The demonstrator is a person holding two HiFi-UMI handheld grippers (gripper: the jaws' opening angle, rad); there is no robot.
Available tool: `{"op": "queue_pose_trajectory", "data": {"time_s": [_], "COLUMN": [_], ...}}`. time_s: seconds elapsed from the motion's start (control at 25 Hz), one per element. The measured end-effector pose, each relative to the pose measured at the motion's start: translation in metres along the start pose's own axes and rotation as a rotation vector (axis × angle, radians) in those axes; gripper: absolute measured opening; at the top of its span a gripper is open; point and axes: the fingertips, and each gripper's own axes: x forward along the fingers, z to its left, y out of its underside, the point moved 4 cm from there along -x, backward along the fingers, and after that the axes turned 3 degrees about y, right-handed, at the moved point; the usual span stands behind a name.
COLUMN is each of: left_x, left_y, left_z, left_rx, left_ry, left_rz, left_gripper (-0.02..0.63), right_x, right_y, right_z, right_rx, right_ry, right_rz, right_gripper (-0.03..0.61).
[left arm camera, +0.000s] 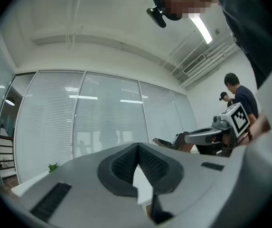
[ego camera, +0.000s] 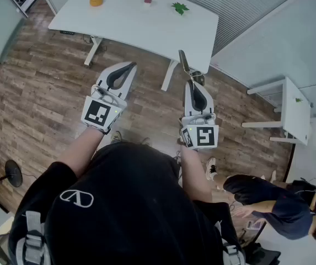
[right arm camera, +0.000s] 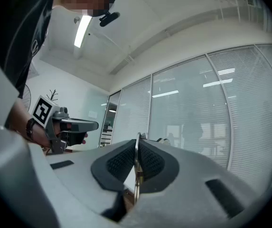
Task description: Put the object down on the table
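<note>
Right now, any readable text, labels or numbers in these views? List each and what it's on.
No readable words or numbers in any view.
On the black shirt, a white emblem: A-like shape in an oval, no lettering.
On the left hand-held gripper, a marker cube: square code, not text.
On the right hand-held gripper, a second marker cube; the thin flat object it grips shows no print.

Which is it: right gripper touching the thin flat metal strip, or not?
Touching. The right gripper view shows the right gripper shut on the thin flat metal strip.
</note>
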Motion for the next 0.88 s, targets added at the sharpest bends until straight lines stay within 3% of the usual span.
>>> {"op": "queue_pose_trajectory", "data": {"time_s": [0.12, 0.24, 0.88], "left_x": [-0.005, -0.005, -0.007], "left_y": [0.003, -0.001, 0.003], "left_z": [-0.005, -0.006, -0.009], "left_rx": [0.003, -0.001, 0.007], "left_ry": [0.024, 0.024, 0.034], "left_rz": [0.036, 0.021, 0.041], "left_gripper": [0.005, 0.005, 0.005], "right_x": [-0.003, -0.005, 0.004], "right_y": [-0.006, -0.012, -0.015], "right_z": [0.005, 0.009, 0.015], "right_rx": [-0.019, -0.047, -0.017], "right_ry": [-0.006, -0.018, -0.057], "right_rz": [-0.013, -0.034, -0.059], "right_gripper": [0.012, 0.017, 0.014]}}
